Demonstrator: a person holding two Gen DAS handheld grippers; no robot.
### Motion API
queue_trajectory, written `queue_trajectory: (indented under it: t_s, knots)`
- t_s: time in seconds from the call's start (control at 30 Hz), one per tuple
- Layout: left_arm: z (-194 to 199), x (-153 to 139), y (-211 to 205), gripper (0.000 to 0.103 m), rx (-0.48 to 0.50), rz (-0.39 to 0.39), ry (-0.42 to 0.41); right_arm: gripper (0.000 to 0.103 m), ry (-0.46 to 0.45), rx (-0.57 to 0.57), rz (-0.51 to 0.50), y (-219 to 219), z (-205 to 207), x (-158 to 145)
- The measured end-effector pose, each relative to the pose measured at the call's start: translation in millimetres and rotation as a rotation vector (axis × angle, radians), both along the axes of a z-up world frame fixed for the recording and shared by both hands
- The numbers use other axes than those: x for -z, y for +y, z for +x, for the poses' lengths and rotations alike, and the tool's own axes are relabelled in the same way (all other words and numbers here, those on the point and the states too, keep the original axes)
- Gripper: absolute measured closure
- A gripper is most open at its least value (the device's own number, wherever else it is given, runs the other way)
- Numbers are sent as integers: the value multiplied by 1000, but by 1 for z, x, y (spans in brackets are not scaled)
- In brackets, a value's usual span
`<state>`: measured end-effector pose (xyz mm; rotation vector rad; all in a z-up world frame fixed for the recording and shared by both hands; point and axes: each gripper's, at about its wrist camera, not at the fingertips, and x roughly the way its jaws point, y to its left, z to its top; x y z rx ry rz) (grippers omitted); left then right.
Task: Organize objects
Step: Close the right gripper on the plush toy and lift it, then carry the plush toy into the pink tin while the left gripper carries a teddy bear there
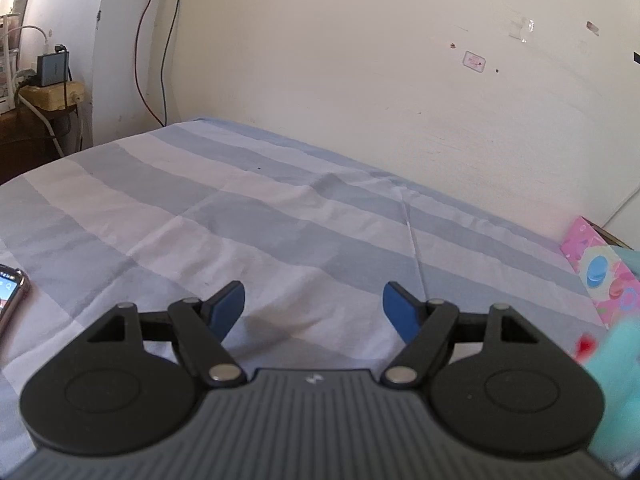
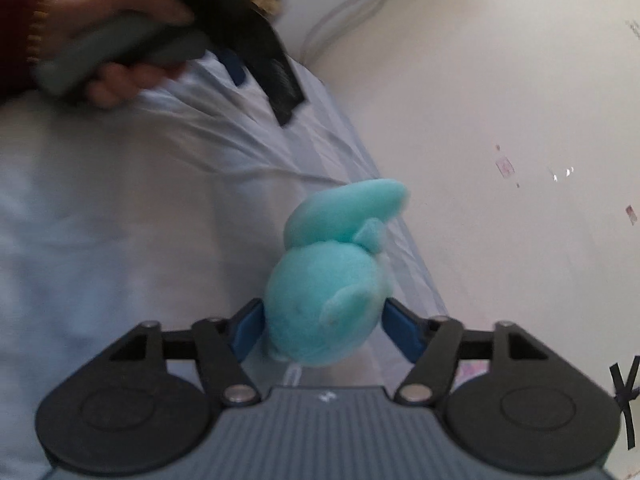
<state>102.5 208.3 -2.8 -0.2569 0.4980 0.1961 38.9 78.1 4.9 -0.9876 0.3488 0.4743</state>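
- We count one teal plush toy (image 2: pixel 324 300), one phone (image 1: pixel 10 292), one pink patterned box (image 1: pixel 600 272).
- Plush: fuzzy, rounded, small flaps; sits between right gripper (image 2: pixel 322 330) pads, both pads touching it.
- Left gripper (image 1: pixel 314 306): spread, nothing between.
- Surface: blue-and-white striped sheet (image 1: pixel 240 208); cream wall (image 1: pixel 360 60), cables hanging.

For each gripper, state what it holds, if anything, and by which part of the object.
The right gripper holds a turquoise plush toy by its round body, one blue pad on each side. The left gripper holds nothing; its jaws stand open over the striped bedsheet.
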Motion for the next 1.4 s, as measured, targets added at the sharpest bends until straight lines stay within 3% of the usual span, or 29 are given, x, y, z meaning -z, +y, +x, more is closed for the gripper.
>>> queue_trajectory:
  t_s: [0.13,0.23,0.37,0.47,0.63,0.9,1.0,1.1,1.17,1.2,1.23,1.3,1.4]
  knots:
    - [-5,-1,-1,23,1,13,1,17,38,-66,92,3,-27,-6]
    - [-15,-1,4,23,9,-41,15,17,120,-76,220,-5,-32,-17]
    - [-38,-9,11,23,44,-149,2,15,255,44,473,-37,-13,-36]
    - [-50,-20,6,23,111,-186,-15,14,377,140,665,-70,6,-39]
    - [-55,-29,-15,23,262,-231,-1,14,502,194,827,-102,16,-25]
    - [-57,-22,-32,22,444,-368,30,14,542,125,772,-80,24,-11]
    - [-59,-18,-44,7,511,-394,41,14,563,132,764,-72,33,-5]
    - [-58,-12,-53,7,539,-400,47,14,575,146,751,-63,41,0]
    - [-55,-6,-57,11,523,-387,63,22,589,156,734,-57,46,6]
    - [-53,-3,-59,18,512,-373,75,25,569,152,737,-56,45,8]
    - [-52,0,-62,27,494,-352,87,35,561,144,730,-54,44,9]
    - [-53,2,-62,27,484,-353,92,48,552,120,728,-52,39,8]
    - [-53,-8,-64,32,490,-342,87,51,523,132,748,-58,35,6]
